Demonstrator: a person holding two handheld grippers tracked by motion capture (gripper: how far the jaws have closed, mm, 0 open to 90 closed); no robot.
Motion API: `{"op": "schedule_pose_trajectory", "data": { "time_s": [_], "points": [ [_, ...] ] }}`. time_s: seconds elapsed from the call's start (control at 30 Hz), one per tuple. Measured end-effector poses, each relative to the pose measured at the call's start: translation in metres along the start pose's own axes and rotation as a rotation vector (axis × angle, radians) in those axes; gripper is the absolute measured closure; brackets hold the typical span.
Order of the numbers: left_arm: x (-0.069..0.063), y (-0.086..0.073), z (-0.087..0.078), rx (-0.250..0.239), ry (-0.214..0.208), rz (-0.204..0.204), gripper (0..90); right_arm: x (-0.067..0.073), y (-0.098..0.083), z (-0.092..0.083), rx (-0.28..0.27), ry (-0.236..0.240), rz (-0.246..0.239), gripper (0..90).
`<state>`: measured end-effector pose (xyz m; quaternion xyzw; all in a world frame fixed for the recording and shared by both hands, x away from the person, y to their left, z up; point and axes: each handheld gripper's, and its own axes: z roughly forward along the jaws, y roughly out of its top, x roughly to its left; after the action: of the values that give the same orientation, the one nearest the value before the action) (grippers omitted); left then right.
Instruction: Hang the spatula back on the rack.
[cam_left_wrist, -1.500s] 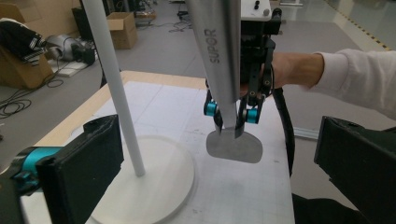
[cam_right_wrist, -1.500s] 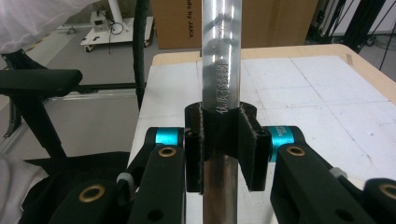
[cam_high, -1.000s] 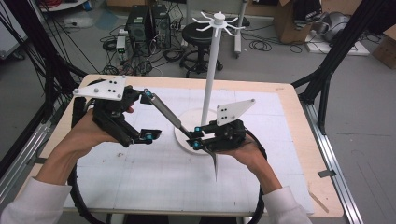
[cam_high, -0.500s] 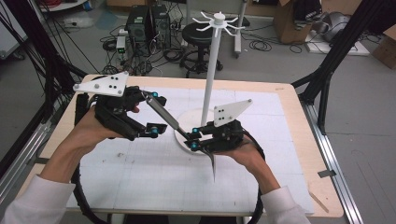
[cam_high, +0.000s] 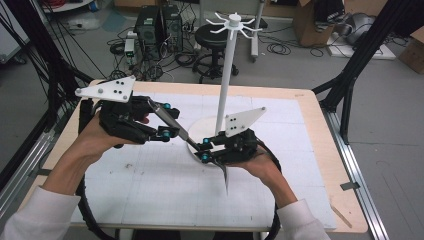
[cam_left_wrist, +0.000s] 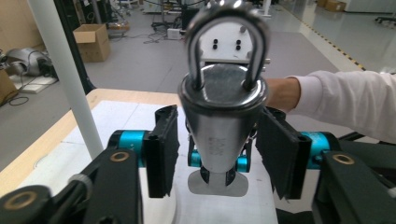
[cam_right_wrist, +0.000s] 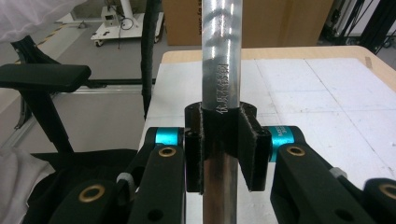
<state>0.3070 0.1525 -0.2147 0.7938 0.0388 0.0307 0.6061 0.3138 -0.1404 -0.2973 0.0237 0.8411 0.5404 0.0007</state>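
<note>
A long steel utensil (cam_high: 175, 122) slants up to the left over the white mat, its thin working end (cam_high: 226, 181) pointing toward the person. My right gripper (cam_high: 204, 150) is shut on its shaft (cam_right_wrist: 222, 70); the pads clamp the steel in the right gripper view. The handle's loop end (cam_left_wrist: 224, 60) lies between the jaws of my left gripper (cam_high: 167, 120). Those jaws have just been closing, and a narrow gap still shows on each side of the handle (cam_left_wrist: 219, 126). A white hook stand (cam_high: 226, 85) rises just behind both grippers.
The stand's round base (cam_high: 197, 131) sits on the mat beside the right gripper, and its hook crown (cam_high: 234, 22) is high above. The wooden table edge (cam_high: 320, 150) runs along the right. Black frame struts, a stool and cables are on the floor behind.
The left gripper's jaws have drawn in from wide open to close around the handle's loop end. Both hands have kept their places.
</note>
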Motion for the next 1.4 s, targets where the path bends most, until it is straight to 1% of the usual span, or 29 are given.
{"op": "schedule_pose_trajectory", "data": {
  "time_s": [0.1,0.2,0.33,0.37,0.47,0.57,0.6,0.67,0.7,0.73,0.83,0.97,1.03,1.07,1.1,1.13,1.17,1.23,1.3,1.37,1.4],
  "points": [
    [0.0,0.0,0.0,0.002,0.001,-0.006,56.3,0.0,0.0,0.0,0.001,-0.001,0.0,74.7],
    [0.0,0.0,0.0,0.002,-0.007,-0.004,60.9,0.0,0.0,0.0,-0.001,-0.001,0.0,74.6],
    [0.0,0.0,0.001,0.005,-0.006,-0.002,65.6,0.0,0.0,0.001,0.007,-0.002,-0.002,74.7],
    [0.001,0.0,0.001,0.002,-0.01,-0.001,66.5,0.001,0.0,0.001,0.008,0.004,-0.005,74.6],
    [0.0,0.0,0.002,-0.007,-0.018,-0.016,67.7,0.0,0.0,0.001,0.007,0.003,-0.013,74.5],
    [0.0,0.001,0.002,0.002,-0.019,-0.014,68.2,0.0,0.0,0.002,0.011,-0.003,-0.017,74.5],
    [-0.001,0.001,0.003,-0.003,-0.018,-0.026,68.2,0.001,0.0,0.002,0.011,-0.001,-0.014,74.5],
    [0.0,0.002,0.002,0.004,-0.014,-0.024,68.4,0.001,0.0,0.003,0.011,0.001,-0.01,74.4],
    [0.0,0.002,0.002,0.002,-0.01,-0.029,68.4,0.001,0.0,0.003,0.01,-0.002,-0.006,74.4],
    [0.0,0.003,0.002,0.005,0.0,-0.043,68.5,0.0,0.0,0.003,0.008,-0.001,-0.007,74.3],
    [-0.001,0.005,0.002,0.013,0.012,-0.06,68.6,0.0,0.0,0.003,-0.002,-0.003,0.001,74.1],
    [-0.003,0.009,0.005,0.029,0.016,-0.047,68.8,0.0,0.001,0.005,0.006,-0.004,0.004,73.1],
    [-0.004,0.011,0.007,0.047,0.023,-0.042,68.8,0.0,0.001,0.005,0.003,-0.009,0.005,71.8],
    [-0.004,0.012,0.007,0.06,0.023,-0.032,68.8,0.001,0.001,0.005,0.001,-0.014,0.013,69.8],
    [-0.005,0.013,0.008,0.08,0.038,-0.036,68.9,0.001,0.001,0.004,-0.006,-0.021,0.011,67.0],
    [-0.005,0.014,0.009,0.088,0.045,-0.038,68.9,0.001,0.001,0.003,-0.007,-0.038,0.018,64.4],
    [-0.005,0.015,0.009,0.098,0.049,-0.03,68.9,0.001,0.001,0.002,-0.007,-0.038,0.02,61.8],
    [-0.006,0.017,0.009,0.098,0.055,-0.029,68.9,0.001,0.0,0.0,-0.006,-0.054,0.033,55.7],
    [-0.006,0.019,0.008,0.095,0.057,-0.035,68.9,0.001,-0.001,-0.001,-0.004,-0.073,0.048,43.3],
    [-0.006,0.02,0.008,0.09,0.061,-0.035,68.9,0.0,-0.003,-0.004,0.006,-0.106,0.061,32.1],
    [-0.006,0.021,0.008,0.083,0.063,-0.038,68.9,-0.001,-0.004,-0.004,0.01,-0.128,0.069,22.9]
  ]
}}
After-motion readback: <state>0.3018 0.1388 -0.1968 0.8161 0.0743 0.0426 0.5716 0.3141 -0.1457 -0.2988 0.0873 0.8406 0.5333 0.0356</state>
